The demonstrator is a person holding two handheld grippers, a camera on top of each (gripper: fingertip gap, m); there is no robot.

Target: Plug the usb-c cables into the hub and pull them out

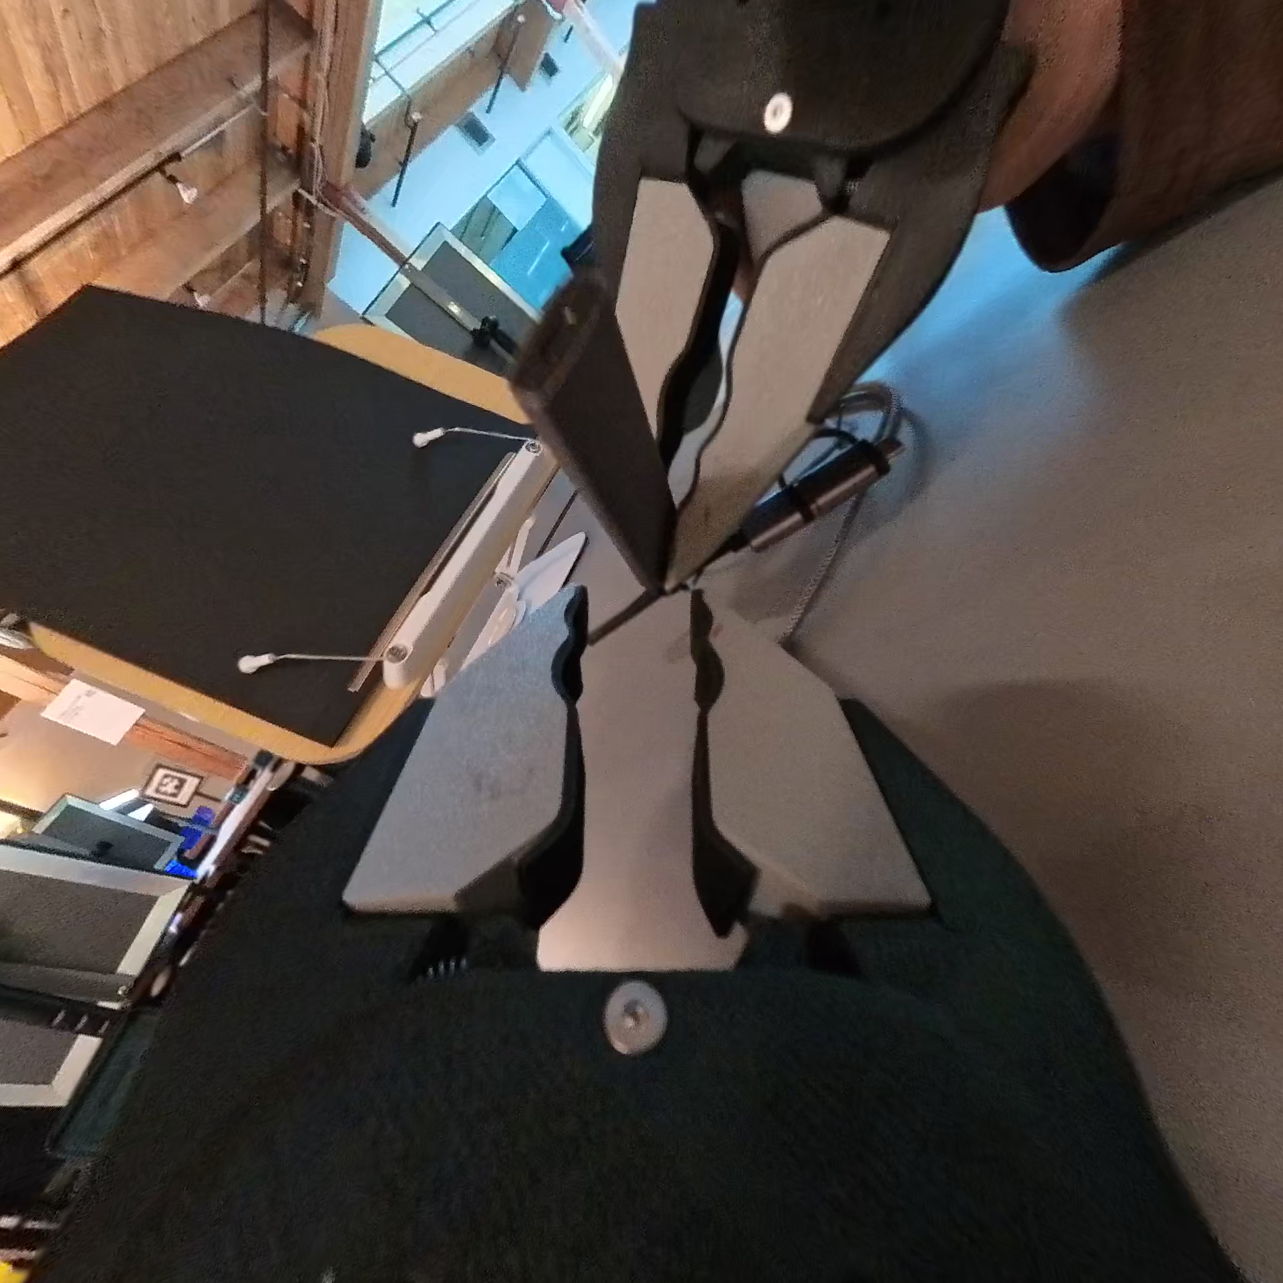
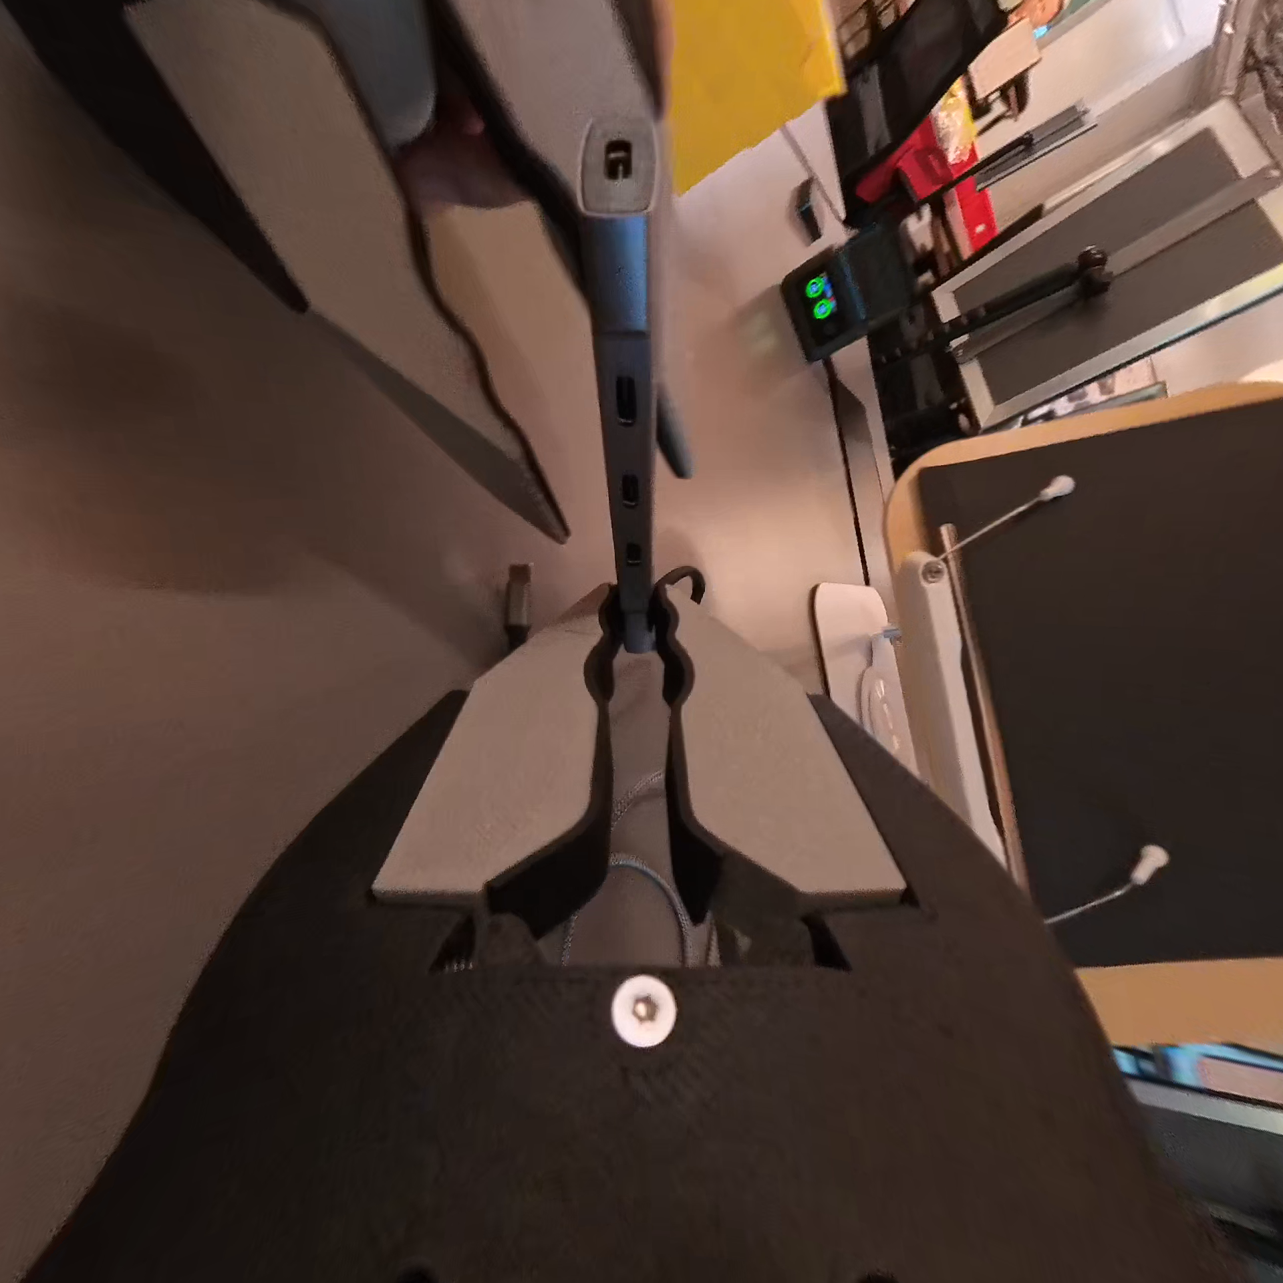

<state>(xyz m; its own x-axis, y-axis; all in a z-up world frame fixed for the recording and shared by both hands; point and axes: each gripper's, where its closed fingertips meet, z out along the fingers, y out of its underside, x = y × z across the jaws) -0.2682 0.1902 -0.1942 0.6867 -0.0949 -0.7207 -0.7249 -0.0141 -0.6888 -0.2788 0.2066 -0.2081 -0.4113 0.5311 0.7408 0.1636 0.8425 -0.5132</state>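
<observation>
A dark, slim hub (image 2: 628, 444) with a row of ports along its edge sticks out ahead of my right gripper (image 2: 635, 621), which is shut on the hub's cable end. In the left wrist view the hub (image 1: 590, 444) hangs from the right gripper (image 1: 668, 582), which comes in from above. My left gripper (image 1: 637, 611) is open and empty, its tips just short of the hub's gripped end. A thin dark tail (image 1: 618, 618) leaves that end. A USB-C plug (image 1: 819, 496) on a braided cable (image 1: 829, 555) lies on the grey surface beyond.
A black-topped table with a wooden rim (image 1: 173, 486) carries a white bar (image 1: 479, 548) with wire clips; it also shows in the right wrist view (image 2: 1111, 694). A small device with a green-lit screen (image 2: 826, 312) stands behind. A person's arm (image 1: 1125, 104) holds the right gripper.
</observation>
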